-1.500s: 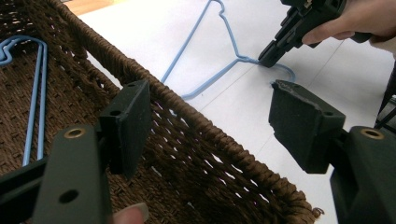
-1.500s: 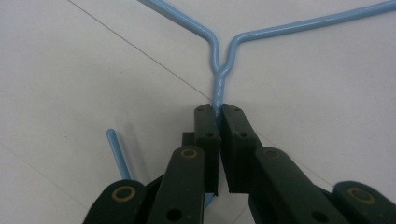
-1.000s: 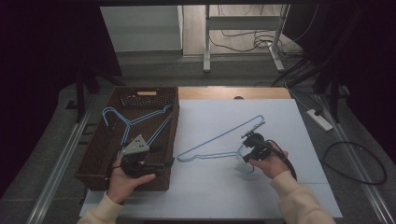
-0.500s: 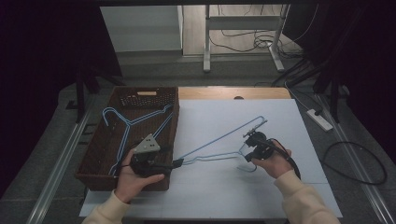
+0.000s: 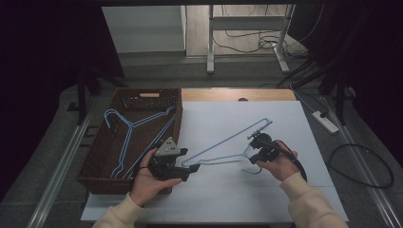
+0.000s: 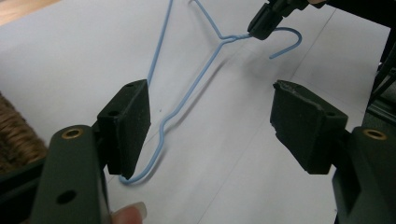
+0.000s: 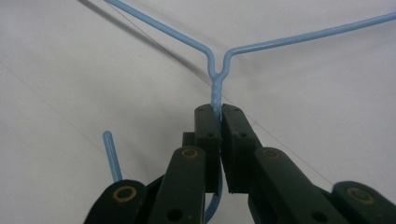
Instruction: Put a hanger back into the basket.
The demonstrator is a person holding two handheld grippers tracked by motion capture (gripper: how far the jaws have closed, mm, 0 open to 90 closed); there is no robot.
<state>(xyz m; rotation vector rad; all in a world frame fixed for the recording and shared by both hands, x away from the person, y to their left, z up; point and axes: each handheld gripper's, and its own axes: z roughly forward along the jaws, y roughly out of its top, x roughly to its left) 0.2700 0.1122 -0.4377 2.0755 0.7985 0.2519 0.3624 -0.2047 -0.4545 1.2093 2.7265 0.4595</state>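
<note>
A light-blue wire hanger (image 5: pixel 228 141) lies on the white sheet. My right gripper (image 5: pixel 253 153) is shut on its twisted neck (image 7: pixel 217 93), just below the fork of the two arms, and the hook's end (image 7: pixel 111 151) curls back beside the jaws. My left gripper (image 5: pixel 189 172) stands open at the hanger's left corner (image 6: pixel 140 173). That corner lies in front of the left pad (image 6: pixel 128 123), apart from it, and the right pad (image 6: pixel 306 126) is far from the wire. The left gripper view also catches the right gripper (image 6: pixel 267 19) at the neck.
A brown wicker basket (image 5: pixel 147 91) stands at the left and holds two more blue hangers (image 5: pixel 129 126). The white sheet (image 5: pixel 223 202) covers most of the table. A power strip (image 5: pixel 325 121) and cables lie on the floor to the right.
My left gripper has moved right, from over the basket's near corner to the hanger's left corner. The right gripper has kept still on the neck.
</note>
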